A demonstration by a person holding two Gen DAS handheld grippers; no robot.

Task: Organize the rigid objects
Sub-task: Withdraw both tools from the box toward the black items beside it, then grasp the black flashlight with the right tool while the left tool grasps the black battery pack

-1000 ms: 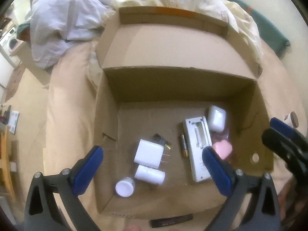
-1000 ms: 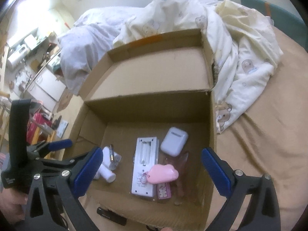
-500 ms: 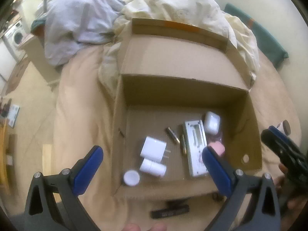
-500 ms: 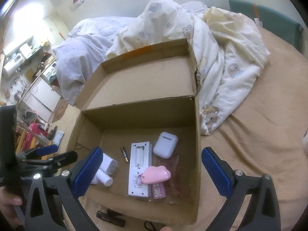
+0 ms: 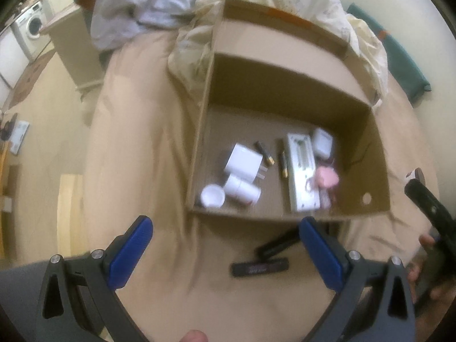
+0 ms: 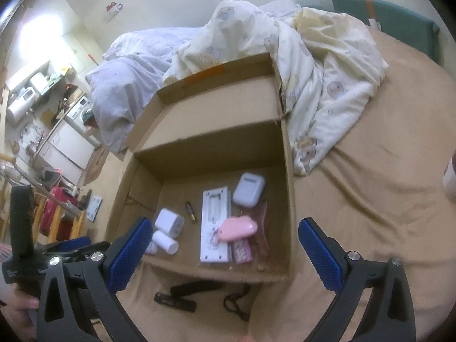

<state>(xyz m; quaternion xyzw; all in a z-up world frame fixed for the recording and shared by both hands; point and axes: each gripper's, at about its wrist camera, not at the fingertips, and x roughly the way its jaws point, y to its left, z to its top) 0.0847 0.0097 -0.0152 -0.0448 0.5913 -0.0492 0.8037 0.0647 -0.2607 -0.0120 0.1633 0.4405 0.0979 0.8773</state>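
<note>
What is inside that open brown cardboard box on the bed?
The open brown cardboard box holds a long white remote-like device, white earbud case, pink cloud-shaped object, white plug adapter, white cylinder and a small battery. Whatever lies beneath the pink one is partly covered.

Bear-print duvet (image 6: 327, 65) lay bunched at 12 o'clock. Lilac bedding (image 6: 136, 65) sat at 10 o'clock. Washing machine (image 5: 31, 25) stood at 10 o'clock. Teal cushion (image 6: 384, 20) lay at 1 o'clock.
</note>
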